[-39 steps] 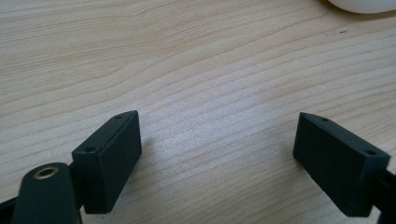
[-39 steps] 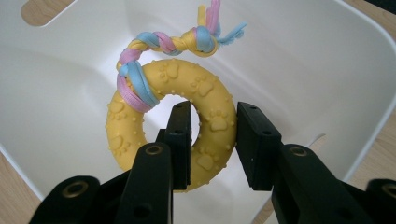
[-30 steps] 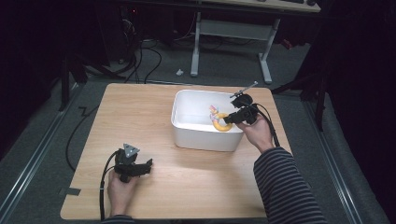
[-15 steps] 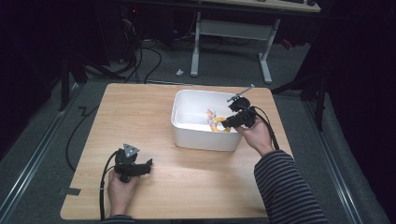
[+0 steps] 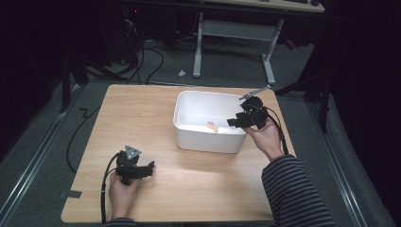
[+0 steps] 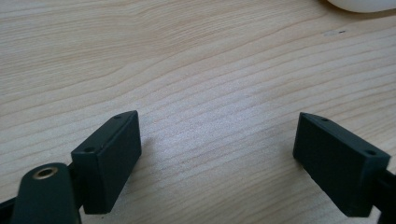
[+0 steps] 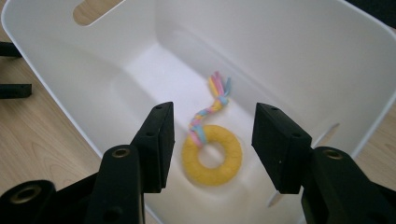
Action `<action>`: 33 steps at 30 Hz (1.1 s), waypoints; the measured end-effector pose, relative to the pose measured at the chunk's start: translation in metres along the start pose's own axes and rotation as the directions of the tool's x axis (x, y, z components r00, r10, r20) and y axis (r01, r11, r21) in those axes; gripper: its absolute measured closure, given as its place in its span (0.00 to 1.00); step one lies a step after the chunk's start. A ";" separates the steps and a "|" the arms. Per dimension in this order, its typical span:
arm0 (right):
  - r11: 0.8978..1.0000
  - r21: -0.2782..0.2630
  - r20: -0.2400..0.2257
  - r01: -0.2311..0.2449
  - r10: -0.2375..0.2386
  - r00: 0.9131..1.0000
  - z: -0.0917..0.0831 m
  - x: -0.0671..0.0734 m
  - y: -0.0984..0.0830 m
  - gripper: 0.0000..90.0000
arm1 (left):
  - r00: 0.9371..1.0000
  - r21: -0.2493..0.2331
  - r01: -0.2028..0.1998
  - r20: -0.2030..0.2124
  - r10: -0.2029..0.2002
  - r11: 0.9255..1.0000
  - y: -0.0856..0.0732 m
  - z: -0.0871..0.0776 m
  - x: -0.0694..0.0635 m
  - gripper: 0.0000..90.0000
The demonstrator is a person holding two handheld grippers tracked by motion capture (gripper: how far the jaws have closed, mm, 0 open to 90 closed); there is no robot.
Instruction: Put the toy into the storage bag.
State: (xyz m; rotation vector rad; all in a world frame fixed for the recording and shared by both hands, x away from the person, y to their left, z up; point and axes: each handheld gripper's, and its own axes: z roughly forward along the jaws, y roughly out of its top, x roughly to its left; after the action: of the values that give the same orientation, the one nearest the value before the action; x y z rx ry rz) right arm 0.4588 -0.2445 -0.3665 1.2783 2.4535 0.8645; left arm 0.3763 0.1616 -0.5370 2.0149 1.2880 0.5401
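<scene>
No brand, label or writing can be read on anything here. A light wood-grain table stands on grey carpet in a dark room, with cables and a desk frame behind it. A white bin sits on the table toward its right side; a yellow ring toy with a braided pastel tail lies on the bin floor. The right gripper hangs above the toy, jaws spread and empty. The left gripper rests low over bare wood near the front left, jaws wide apart, empty.
</scene>
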 end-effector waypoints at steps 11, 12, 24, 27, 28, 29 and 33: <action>0.998 -0.068 0.029 -0.017 0.019 0.999 -0.023 -0.007 -0.010 0.53 | 1.000 0.000 0.000 0.000 0.000 1.000 0.000 0.000 0.000 0.17; 0.997 -0.072 0.031 -0.014 0.016 0.999 -0.025 -0.007 -0.011 0.53 | 1.000 0.000 0.000 0.000 0.000 1.000 0.000 0.000 0.000 0.17; 0.991 -0.133 0.038 -0.030 0.035 0.999 -0.051 -0.015 -0.028 0.52 | 1.000 0.000 0.000 0.000 0.000 1.000 0.000 0.000 0.000 0.17; 0.989 -0.143 0.044 -0.032 0.038 0.998 -0.057 -0.017 -0.033 0.52 | 1.000 0.000 0.000 0.000 0.000 1.000 0.000 0.000 0.000 0.17; 0.989 -0.146 0.047 -0.028 0.035 0.998 -0.059 -0.018 -0.035 0.52 | 1.000 0.000 0.000 0.000 0.000 1.000 0.000 0.000 0.000 0.17; 0.989 -0.145 0.049 -0.029 0.037 0.998 -0.060 -0.019 -0.037 0.52 | 1.000 0.000 0.000 0.000 0.000 1.000 0.000 0.000 0.000 0.17; 0.988 -0.151 0.054 -0.035 0.044 0.998 -0.065 -0.022 -0.045 0.52 | 1.000 0.000 0.000 0.000 0.000 1.000 0.000 0.000 0.000 0.17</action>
State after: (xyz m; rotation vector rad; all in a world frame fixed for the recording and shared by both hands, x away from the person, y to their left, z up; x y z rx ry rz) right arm 0.4112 -0.3076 -0.3434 1.2833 2.2789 0.9880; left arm 0.3764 0.1616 -0.5369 2.0150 1.2881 0.5400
